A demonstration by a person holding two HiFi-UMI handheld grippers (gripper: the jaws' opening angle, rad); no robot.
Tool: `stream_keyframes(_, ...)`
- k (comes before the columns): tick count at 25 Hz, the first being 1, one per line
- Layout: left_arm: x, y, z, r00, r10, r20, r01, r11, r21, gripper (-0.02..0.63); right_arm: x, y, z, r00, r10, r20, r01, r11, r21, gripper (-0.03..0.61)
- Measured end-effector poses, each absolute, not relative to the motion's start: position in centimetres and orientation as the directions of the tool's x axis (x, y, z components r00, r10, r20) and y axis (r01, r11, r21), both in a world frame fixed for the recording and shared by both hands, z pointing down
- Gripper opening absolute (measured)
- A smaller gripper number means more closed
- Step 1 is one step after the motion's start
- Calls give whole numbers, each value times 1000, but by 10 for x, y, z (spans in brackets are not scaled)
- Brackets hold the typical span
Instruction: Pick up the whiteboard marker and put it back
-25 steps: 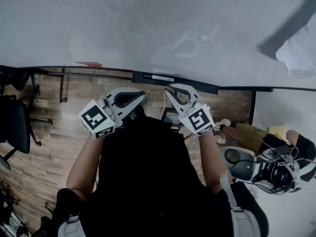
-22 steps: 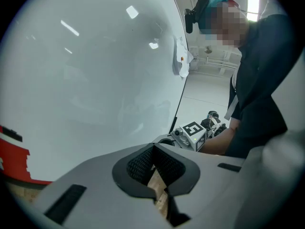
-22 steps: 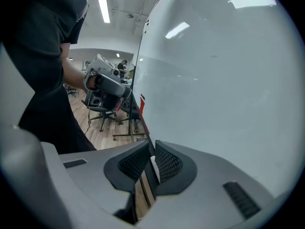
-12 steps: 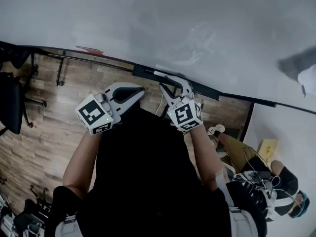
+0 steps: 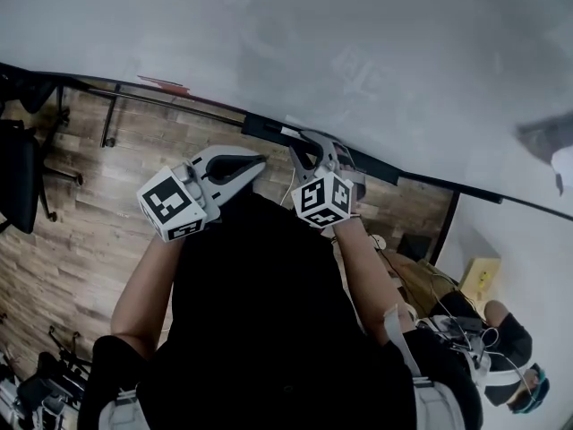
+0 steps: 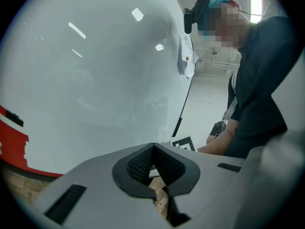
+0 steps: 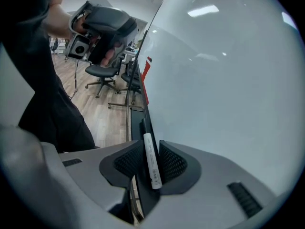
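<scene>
Gripping claw: right gripper [image 7: 150, 144], its jaws drawn narrow and closed against both sides of the whiteboard marker [image 7: 153, 173].
Marker position: on the black tray [image 7: 142, 128] along the lower edge of the whiteboard [image 7: 214, 80], near the middle of the tray's length in the head view.
Long axis: parallel to the tray edge and running straight away from the claw, so the pads meet the barrel side-on.
Idle claw: left gripper [image 6: 153, 147], jaws together with nothing between them, held just off the board and short of the tray.
Nearer hand: the right; the left is apart from the marker.
Judged step: grip apparently taken, lift off the tray not yet begun.
Coming move: probably a straight rise clear of the tray lip.
</scene>
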State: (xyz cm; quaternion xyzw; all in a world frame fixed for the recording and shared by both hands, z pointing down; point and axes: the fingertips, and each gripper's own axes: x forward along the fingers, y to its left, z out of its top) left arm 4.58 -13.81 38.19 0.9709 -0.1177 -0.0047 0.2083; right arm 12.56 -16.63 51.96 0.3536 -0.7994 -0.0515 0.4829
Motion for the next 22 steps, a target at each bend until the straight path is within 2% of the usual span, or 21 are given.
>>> stream_keyframes(16,35,-139,382,967,-254,36,-246,-878,411,11,134,-173,544,-151,-610,778,-471,736,486,109)
stream_keyframes(22,37,-139,386,964,-262,35,-252,-874,415,11,141,-177,553,-111,-614,782,-461,729,506,84)
